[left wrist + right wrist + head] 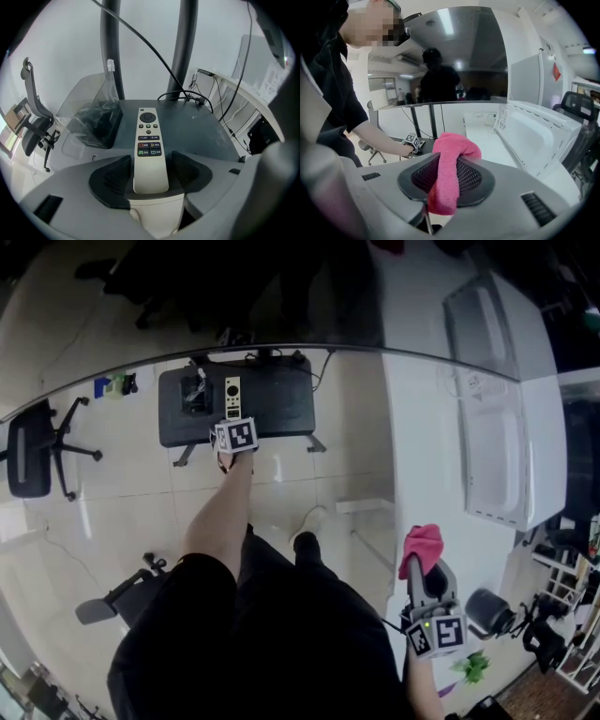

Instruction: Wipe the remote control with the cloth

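Note:
The white remote control [150,140] lies flat on a small dark table [199,133], buttons up. Its near end sits between the pads [115,176] of my left gripper [151,174], which is open with a thin gap on each side. In the head view that gripper [232,416] reaches down over the remote [232,392] on the table [281,413]. My right gripper [446,176] is shut on a pink cloth [450,159] that drapes over the jaws. It hangs low at the right [424,566], far from the table, with the cloth [422,545] bunched on top.
A clear plastic bag with a black object [96,122] sits on the table left of the remote, cables trail behind. A large white appliance [502,427] stands on a counter to the right. An office chair [33,446] is on the floor at left.

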`<state>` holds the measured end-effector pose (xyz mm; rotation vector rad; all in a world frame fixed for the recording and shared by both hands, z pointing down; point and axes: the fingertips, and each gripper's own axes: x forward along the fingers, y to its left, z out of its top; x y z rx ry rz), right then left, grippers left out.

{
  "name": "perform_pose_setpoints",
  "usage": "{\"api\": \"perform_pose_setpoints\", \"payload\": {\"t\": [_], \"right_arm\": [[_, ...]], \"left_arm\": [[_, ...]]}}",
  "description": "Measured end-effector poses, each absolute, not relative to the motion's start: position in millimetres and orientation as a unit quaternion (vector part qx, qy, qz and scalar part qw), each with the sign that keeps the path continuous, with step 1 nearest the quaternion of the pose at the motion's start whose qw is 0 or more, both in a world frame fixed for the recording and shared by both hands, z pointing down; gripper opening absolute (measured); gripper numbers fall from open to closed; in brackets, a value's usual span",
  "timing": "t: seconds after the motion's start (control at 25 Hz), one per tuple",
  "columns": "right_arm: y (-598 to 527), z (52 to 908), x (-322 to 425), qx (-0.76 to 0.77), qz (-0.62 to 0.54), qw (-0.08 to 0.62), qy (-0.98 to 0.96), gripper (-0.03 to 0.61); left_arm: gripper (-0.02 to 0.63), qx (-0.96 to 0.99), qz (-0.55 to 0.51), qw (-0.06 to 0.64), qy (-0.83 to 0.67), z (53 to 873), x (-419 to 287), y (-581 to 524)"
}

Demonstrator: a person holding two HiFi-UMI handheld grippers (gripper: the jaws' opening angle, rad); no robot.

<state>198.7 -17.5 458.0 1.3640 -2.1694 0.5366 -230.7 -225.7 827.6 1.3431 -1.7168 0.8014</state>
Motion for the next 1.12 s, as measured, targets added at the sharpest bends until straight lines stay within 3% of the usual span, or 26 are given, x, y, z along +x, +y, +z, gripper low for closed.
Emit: {"api": "perform_pose_setpoints", "payload": {"t": [0.36,0.76,1.12], "right_arm": [[-52.9,488.1,230.4,0.557,0.193,0.251,-0.768,0.098],[-93.1,622.2,310.5,0.595,0.215,0.361,-0.686,0.104],[-97.2,672.7,320.4,0.553,0.210,0.427,-0.684,0.120]], "left_arm": [[0.288,0.594,0.352,0.330,-0.644,768.6,-225.5,-168.9],[0.288,0.750,0.276,0.224,-0.558,627.7,-154.6,-131.6],[0.284,0.788,0.241,0.202,-0.529,562.3,-130.8,-109.1]]}}
